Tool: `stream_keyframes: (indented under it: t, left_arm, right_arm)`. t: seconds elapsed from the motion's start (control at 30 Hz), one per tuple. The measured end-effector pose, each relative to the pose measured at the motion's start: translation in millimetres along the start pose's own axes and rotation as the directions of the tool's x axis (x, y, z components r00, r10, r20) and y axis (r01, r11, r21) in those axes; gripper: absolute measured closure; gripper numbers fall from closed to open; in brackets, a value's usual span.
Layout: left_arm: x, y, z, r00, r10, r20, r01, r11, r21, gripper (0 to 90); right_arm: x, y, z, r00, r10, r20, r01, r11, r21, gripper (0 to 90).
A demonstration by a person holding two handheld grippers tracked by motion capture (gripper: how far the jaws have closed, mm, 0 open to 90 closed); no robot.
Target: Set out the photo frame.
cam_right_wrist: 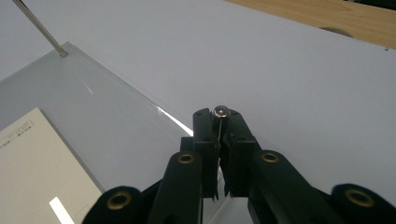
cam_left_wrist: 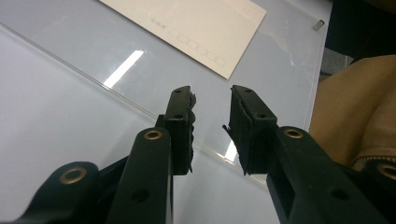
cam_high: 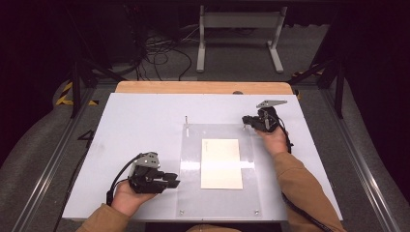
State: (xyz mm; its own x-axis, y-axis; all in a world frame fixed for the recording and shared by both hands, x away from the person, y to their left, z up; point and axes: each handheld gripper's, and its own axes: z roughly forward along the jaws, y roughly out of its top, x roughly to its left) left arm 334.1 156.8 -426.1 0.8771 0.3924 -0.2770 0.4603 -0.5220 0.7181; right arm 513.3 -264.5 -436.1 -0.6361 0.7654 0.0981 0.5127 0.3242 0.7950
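Jaws of the left gripper (cam_high: 173, 181) stand apart with nothing between them, low and left of centre in the high view, pointing right at the near left edge of the clear acrylic sheet (cam_high: 191, 145). Its own view shows the gap plainly: two black pads (cam_left_wrist: 181, 126) with frayed rubber faces, the sheet's edge running under them, and a tan sleeve (cam_left_wrist: 350, 121) at the right of the frame.

The right gripper (cam_high: 247, 121), upper right of centre in the high view, is closed on a thin metal pin (cam_right_wrist: 219, 112) at the sheet's far right corner. Its own view shows the pin's rounded head poking up just above the pinched jaw tips, a detail too small to read from above.

A cream envelope (cam_high: 221, 163) lies flat in the middle of the sheet; the left gripper view shows its row of printed postcode boxes. A second upright pin (cam_high: 186, 120) stands at the sheet's far left corner, on the white table (cam_high: 140, 121).
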Motion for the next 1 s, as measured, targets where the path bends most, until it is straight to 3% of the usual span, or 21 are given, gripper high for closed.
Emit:
stream_keyframes:
  t: [0.33, 0.6, 0.8, 1.0]
  left_arm:
    - [-2.5, 1.9, -6.7, 0.9996, 0.027, -0.009, -0.027, 0.9991, -0.033, 70.1]
    - [-5.5, 2.6, -11.2, 0.9989, 0.040, -0.022, -0.042, 0.9971, -0.063, 67.2]
    - [-13.1, 5.4, -13.8, 0.9938, 0.110, -0.018, -0.111, 0.9912, -0.073, 54.6]
    - [-20.5, 6.6, -17.1, 0.9902, 0.138, -0.019, -0.140, 0.9847, -0.104, 37.8]
  right_arm:
    - [-3.6, 5.9, 3.8, 0.9950, 0.100, 0.003, -0.100, 0.994, 0.032, 85.1]
    - [-6.7, 7.6, 6.5, 0.9907, 0.136, 0.001, -0.136, 0.990, 0.029, 85.2]
    - [-8.9, 10.6, 7.9, 0.9848, 0.174, -0.001, -0.173, 0.984, 0.046, 85.2]
    - [-11.4, 13.8, 9.0, 0.9800, 0.199, -0.008, -0.198, 0.978, 0.069, 85.1]
